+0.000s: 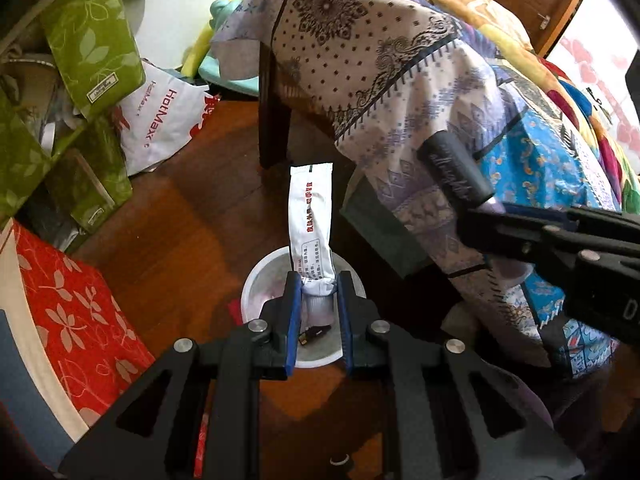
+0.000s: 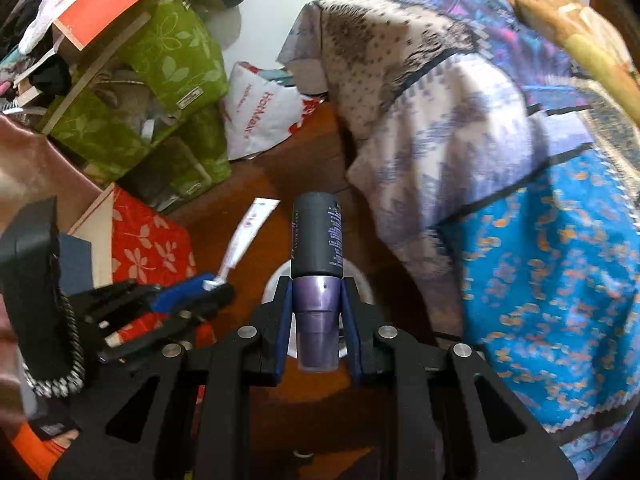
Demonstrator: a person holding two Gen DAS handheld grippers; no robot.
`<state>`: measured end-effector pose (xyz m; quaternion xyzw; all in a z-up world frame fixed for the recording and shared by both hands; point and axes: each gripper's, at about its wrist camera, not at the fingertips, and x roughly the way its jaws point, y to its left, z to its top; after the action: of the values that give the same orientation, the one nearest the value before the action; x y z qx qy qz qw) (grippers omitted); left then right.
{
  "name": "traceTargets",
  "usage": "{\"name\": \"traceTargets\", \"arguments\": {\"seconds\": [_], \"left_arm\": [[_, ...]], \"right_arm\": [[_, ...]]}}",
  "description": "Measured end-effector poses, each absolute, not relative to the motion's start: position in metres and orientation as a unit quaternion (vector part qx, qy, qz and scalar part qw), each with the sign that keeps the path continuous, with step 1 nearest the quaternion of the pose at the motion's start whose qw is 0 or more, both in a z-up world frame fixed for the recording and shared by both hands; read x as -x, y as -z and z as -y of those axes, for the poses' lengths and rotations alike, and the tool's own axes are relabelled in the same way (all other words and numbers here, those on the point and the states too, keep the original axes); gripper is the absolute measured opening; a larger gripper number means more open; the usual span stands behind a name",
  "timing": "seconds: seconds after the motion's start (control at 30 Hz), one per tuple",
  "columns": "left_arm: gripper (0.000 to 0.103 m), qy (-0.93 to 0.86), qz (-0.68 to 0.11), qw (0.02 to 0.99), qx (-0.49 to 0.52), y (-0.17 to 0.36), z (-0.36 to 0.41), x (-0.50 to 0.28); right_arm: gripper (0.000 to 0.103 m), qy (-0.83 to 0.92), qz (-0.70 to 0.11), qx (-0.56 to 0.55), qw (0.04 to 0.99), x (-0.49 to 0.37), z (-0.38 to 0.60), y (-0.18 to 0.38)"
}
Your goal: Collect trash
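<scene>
Left gripper: blue-padded fingers clamped on the crumpled lower end of a white tube printed with red characters. The tube stands straight out ahead of the fingertips, its flat crimped end farthest from the claw. Directly beneath and just beyond the fingertips sits a white round container on the wooden floor; a small dark object lies inside it, between the two fingers as seen from this wrist.

Right gripper: fingers closed on the purple body of a bottle with a dark grey cap, the cap pointing forward past the fingertips. The same white container shows behind the bottle, partly hidden by it. In the left wrist view this bottle and the right gripper enter from the right, above and to the side of the container.

From the right wrist, the left gripper lies to the left and slightly ahead, the white tube tilting up and away from it.

Surroundings: patterned cloth draped over furniture ahead and to the right of both claws; green leaf-print boxes and a white HotMax bag ahead to the left; a red leaf-print box close on the left.
</scene>
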<state>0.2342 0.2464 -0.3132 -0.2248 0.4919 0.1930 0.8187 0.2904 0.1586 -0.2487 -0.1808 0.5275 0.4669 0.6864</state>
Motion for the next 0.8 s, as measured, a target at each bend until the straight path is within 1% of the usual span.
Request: {"name": "traceTargets", "arguments": {"seconds": [0.03,0.07,0.13,0.17,0.2,0.33,0.5,0.67,0.8], "left_arm": [[0.019,-0.196,-0.493,0.816,0.228,0.316,-0.248,-0.235],[0.025,-0.194,-0.501,0.81,0.235,0.322,-0.25,-0.237],[0.035,-0.192,-0.513,0.801,0.242,0.33,-0.253,-0.238],[0.035,-0.195,-0.517,0.797,0.243,0.334,-0.254,-0.237],[0.035,-0.197,-0.521,0.794,0.243,0.337,-0.254,-0.235],[0.035,-0.204,-0.531,0.787,0.237,0.34,-0.252,-0.225],[0.035,-0.203,-0.529,0.79,0.235,0.325,-0.245,-0.208],[0.035,-0.202,-0.508,0.811,0.209,0.284,-0.228,-0.189],[0.035,-0.198,-0.483,0.832,0.188,0.243,-0.209,-0.176]], "right_arm": [[0.022,-0.467,-0.538,0.175,0.68,-0.292,-0.162,0.253],[0.022,-0.467,-0.55,0.172,0.671,-0.293,-0.165,0.258],[0.038,-0.458,-0.569,0.17,0.661,-0.295,-0.168,0.267],[0.049,-0.454,-0.57,0.168,0.663,-0.295,-0.167,0.27],[0.05,-0.452,-0.569,0.167,0.667,-0.295,-0.166,0.27],[0.05,-0.441,-0.552,0.185,0.684,-0.292,-0.158,0.266],[0.05,-0.444,-0.536,0.18,0.695,-0.291,-0.142,0.249],[0.05,-0.441,-0.497,0.173,0.727,-0.282,-0.113,0.213],[0.05,-0.435,-0.457,0.153,0.761,-0.265,-0.078,0.173]]}}
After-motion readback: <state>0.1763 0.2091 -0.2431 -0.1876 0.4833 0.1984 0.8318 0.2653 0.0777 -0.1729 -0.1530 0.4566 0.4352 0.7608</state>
